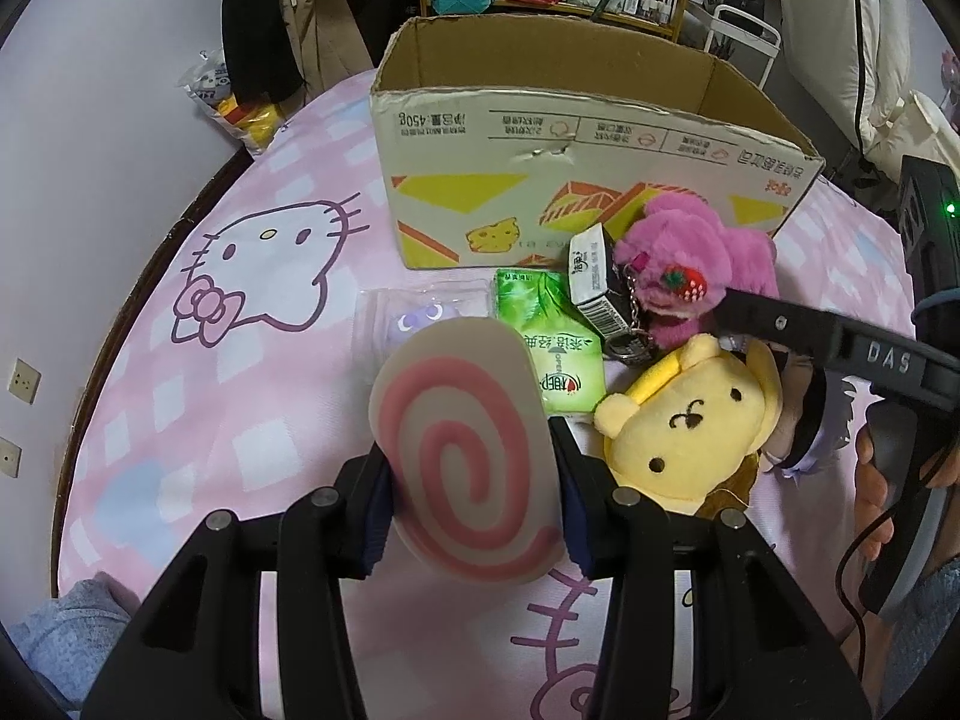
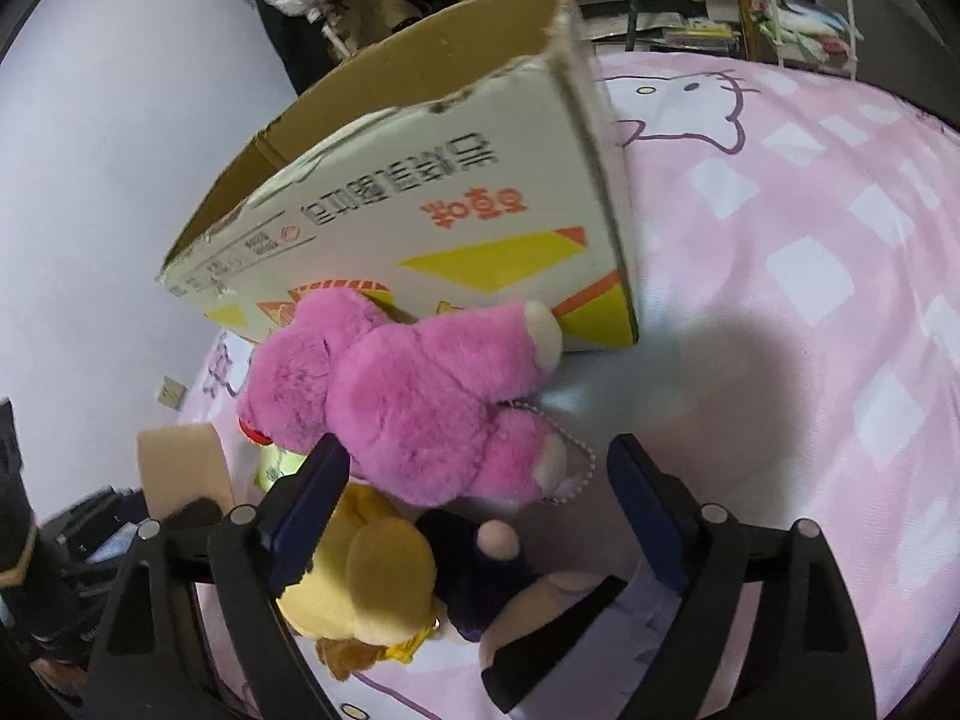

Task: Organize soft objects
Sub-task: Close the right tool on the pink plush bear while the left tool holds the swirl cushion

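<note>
Close up in the left wrist view, the left gripper [image 1: 474, 480] pinches a soft swirl cushion [image 1: 465, 450], white with a pink spiral, between its two blue pads [image 1: 375, 516]. The cushion sits right in the middle, lifted over the pink cat bedsheet [image 1: 180, 408].

At about 3 o'clock from the cushion lies a yellow bear plush [image 1: 684, 426]. Just past it, at 1 o'clock, is a fluffy pink bear plush [image 1: 690, 270] with a strawberry on it. A green tissue pack [image 1: 552, 348] lies between the cushion and the pink bear, and a small dark box [image 1: 594, 282] leans beside it. A clear packet [image 1: 414, 312] peeks out behind the cushion at 11 o'clock.

In the right wrist view, the right gripper [image 2: 474, 510] has its jaws spread wide. The pink bear plush [image 2: 414, 396] lies just in front of them, the yellow bear plush [image 2: 366, 576] at 7 o'clock.

Farthest back, at 12 o'clock, stands the open cardboard box [image 1: 540, 144], touching the pink bear.
</note>
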`<state>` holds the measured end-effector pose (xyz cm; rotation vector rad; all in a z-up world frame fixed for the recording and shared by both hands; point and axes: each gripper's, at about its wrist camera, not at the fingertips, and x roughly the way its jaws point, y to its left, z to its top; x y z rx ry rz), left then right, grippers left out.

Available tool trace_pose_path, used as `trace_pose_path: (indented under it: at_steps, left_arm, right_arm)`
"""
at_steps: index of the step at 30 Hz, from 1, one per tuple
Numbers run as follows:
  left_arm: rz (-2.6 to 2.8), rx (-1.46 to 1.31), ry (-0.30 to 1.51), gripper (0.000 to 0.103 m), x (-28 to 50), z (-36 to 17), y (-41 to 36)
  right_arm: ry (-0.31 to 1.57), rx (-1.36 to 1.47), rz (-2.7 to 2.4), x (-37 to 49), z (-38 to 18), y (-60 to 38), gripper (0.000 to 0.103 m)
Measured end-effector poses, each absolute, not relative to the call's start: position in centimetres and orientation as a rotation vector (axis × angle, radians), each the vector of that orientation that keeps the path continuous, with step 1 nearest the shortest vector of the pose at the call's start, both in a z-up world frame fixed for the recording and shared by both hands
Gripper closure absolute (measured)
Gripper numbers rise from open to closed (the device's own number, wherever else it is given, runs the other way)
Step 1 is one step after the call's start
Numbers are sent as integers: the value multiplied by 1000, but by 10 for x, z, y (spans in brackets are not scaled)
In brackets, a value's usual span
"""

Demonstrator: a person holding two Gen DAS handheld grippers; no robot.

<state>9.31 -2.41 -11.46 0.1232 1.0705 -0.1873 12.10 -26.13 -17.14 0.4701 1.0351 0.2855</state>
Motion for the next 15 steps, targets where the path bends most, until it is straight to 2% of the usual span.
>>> trace_pose_path:
  at_steps: [3, 5, 15]
  left_arm:
    - [-183, 120, 1071, 58, 94, -115, -23]
    - [-181, 120, 1070, 57, 94, -114, -24]
    - [-184, 128, 1060, 57, 93, -113, -25]
  right_arm:
    - [991, 503, 298, 117, -168, -268, 14]
    - [974, 503, 317, 117, -164, -268, 31]
    - [969, 546, 328, 119, -166, -268, 30]
